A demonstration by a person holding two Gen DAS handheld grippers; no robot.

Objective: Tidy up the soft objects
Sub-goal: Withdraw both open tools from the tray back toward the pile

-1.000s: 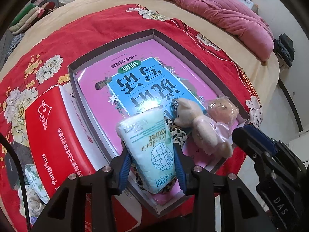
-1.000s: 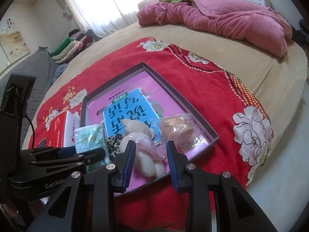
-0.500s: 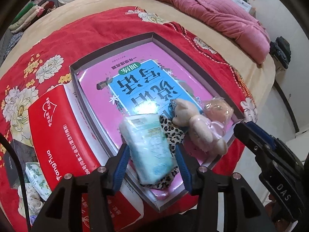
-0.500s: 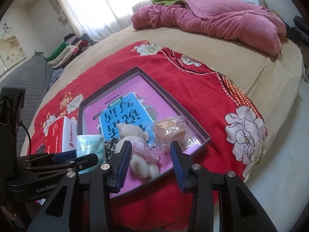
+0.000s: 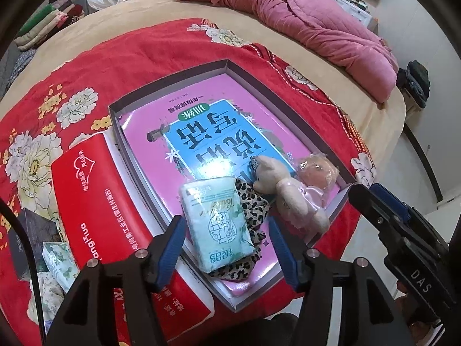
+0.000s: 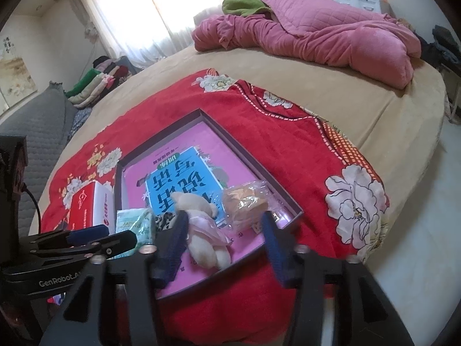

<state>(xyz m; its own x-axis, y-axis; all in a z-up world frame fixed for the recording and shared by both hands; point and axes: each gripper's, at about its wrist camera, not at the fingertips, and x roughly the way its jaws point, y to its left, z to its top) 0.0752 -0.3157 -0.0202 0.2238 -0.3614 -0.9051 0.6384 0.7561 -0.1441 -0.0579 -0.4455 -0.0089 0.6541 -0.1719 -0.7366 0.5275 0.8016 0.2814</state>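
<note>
The left hand-held gripper has its blue-padded fingers spread apart on either side of a pale green tissue pack, with a visible gap on each side, so nothing is clamped. The tissue pack lies flat on a leopard-print cloth in the near corner of a shallow grey box. At 2 o'clock from the pack, just beside the cloth, a cream plush bear in a pink skirt lies on its side, and touching it further toward 2 o'clock is a round plush in a clear wrapper. All of these rest on a pink and blue book that fills the box floor. At 9 o'clock, against the box's outer wall, lies a red tissue package, and at 8 o'clock beyond it a small green-patterned pack.

The right hand-held gripper also stands with its fingers wide apart, the plush bear between them but unheld; whether the left finger brushes the bear cannot be told. The wrapped plush sits at 1 o'clock from the bear, the tissue pack at 9 o'clock behind the left hand-held gripper.

The box rests on a red floral blanket spread over a tan bed, with a pink quilt bunched at 12 o'clock.
</note>
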